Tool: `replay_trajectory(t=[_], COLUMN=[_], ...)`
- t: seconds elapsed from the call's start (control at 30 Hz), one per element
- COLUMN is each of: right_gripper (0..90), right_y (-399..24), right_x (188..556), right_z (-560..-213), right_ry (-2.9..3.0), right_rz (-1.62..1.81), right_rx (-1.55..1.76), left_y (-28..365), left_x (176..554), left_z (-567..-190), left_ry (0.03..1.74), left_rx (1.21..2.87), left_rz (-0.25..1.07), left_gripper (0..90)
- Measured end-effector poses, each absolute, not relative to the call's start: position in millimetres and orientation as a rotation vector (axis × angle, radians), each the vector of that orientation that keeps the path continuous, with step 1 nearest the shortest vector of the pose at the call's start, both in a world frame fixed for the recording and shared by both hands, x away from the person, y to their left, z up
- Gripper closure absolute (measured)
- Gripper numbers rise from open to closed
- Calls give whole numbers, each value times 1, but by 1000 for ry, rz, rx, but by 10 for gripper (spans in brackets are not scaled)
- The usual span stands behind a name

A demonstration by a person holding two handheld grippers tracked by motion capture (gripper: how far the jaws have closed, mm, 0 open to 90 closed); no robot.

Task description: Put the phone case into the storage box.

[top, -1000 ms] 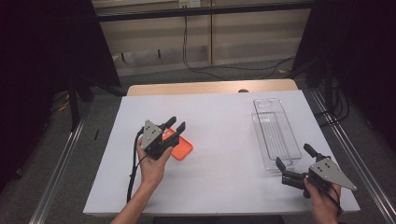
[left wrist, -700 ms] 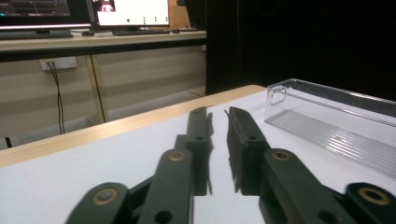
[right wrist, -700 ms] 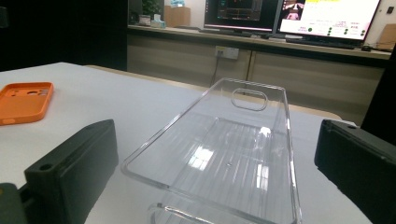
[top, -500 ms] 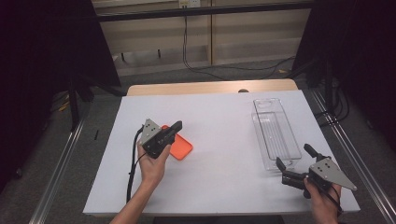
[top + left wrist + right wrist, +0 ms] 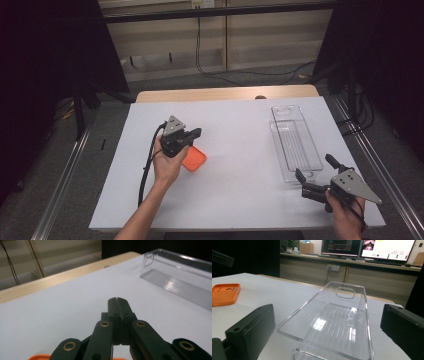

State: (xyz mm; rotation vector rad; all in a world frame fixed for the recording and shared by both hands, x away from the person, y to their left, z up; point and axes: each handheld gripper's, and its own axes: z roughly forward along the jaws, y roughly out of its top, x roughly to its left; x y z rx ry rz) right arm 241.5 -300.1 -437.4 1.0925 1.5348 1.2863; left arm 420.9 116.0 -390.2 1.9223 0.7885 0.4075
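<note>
White worktop [image 5: 240, 200] has wide bare room through the centre and lower middle of the high view. Its far edge meets a wood strip at the top, and metal rails run along both sides. Orange phone case [image 5: 195, 159] lies left of centre, well apart from every edge. Clear tray [image 5: 295, 145] sits at right, near the right edge, long side running up the frame.

Left tool [image 5: 196, 133] is over the orange case's upper end, jaws pressed together with nothing between them. Right tool [image 5: 314, 170] is at lower right, jaws spread, just off the tray's near end.

Versus a second ago: the left tool's jaws were spread over the case and have just been closing. The left hand has shifted slightly right and up-frame. The case, tray and right tool look unmoved.

Left gripper view shows the jaw tips meeting on a thin seam and the orange rim at the bottom edge. Right gripper view shows the tray's end slot and monitors behind, with the orange case at far left.
</note>
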Motion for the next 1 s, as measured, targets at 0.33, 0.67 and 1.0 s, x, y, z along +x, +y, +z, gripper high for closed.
replay_trajectory(t=[0.33,0.67,1.0], right_gripper=[0,0,0], right_y=[-302,-302,-302], right_x=[239,238,237], right_z=[-436,-437,-437], right_ry=[1527,1534,1536], right_rz=[1294,1292,1293], right_rx=[1088,1090,1087], left_y=[112,110,97], left_x=[432,444,445], left_z=[-404,-418,-430], left_ry=[877,949,989], left_rx=[2071,2169,2245], left_rz=[300,268,256], left_gripper=[900,900,900])
